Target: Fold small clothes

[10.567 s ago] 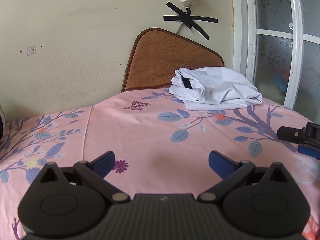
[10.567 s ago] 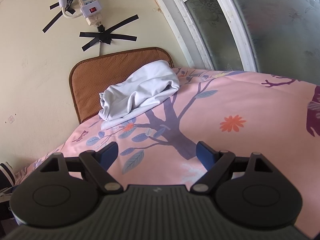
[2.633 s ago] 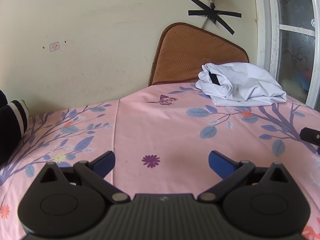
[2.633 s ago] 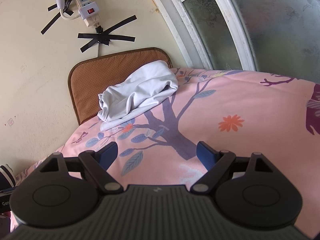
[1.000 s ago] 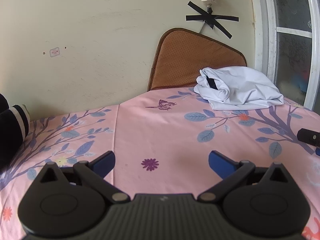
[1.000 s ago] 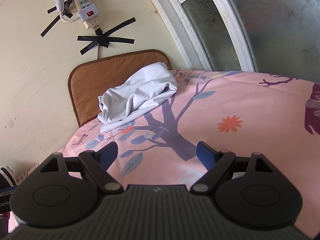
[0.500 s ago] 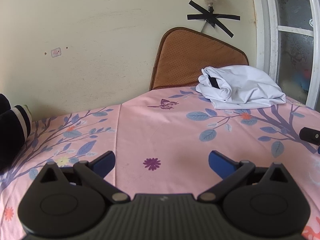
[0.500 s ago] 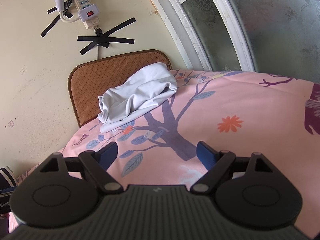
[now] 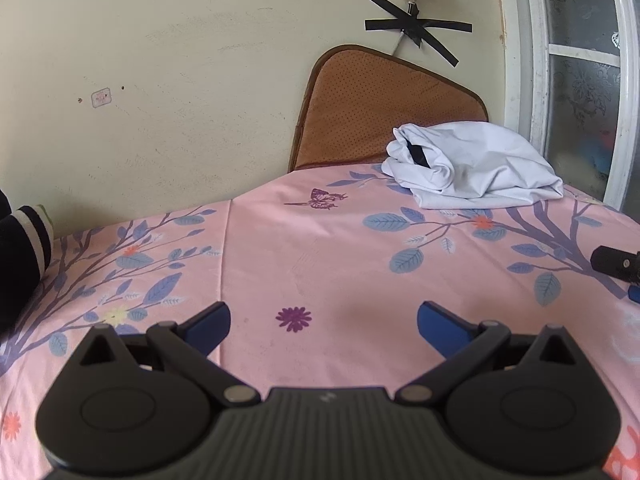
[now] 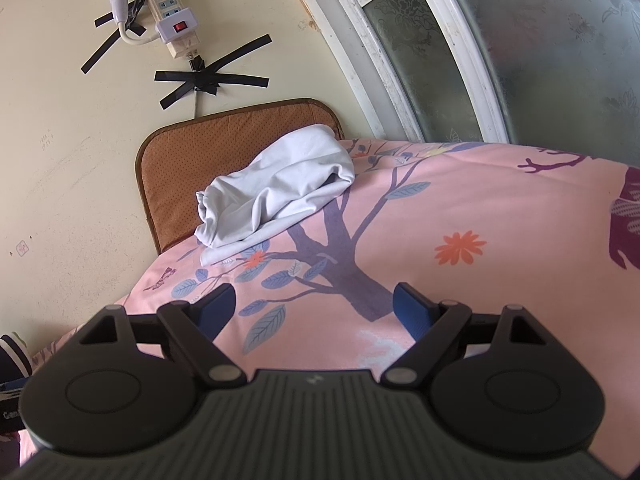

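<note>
A white garment (image 9: 476, 172) lies in a folded bundle at the far end of the pink floral sheet (image 9: 304, 248), against a brown cushion. The right wrist view shows the same white garment (image 10: 276, 192) ahead and to the left. My left gripper (image 9: 323, 318) hovers open over the sheet, well short of the garment, nothing between its blue-tipped fingers. My right gripper (image 10: 314, 306) is also open and empty above the sheet (image 10: 500, 208). Part of the right gripper's black body (image 9: 616, 262) shows at the right edge of the left wrist view.
A brown cushion (image 9: 376, 108) leans on the cream wall behind the garment. A dark striped cloth item (image 9: 20, 256) sits at the left edge. A window frame (image 10: 400, 60) runs along the right. A power strip (image 10: 172, 20) is taped to the wall.
The left wrist view has drifted slightly, with the garment and cushion shifting a little to the left and up. Both grippers stay open and empty; the garment has not moved.
</note>
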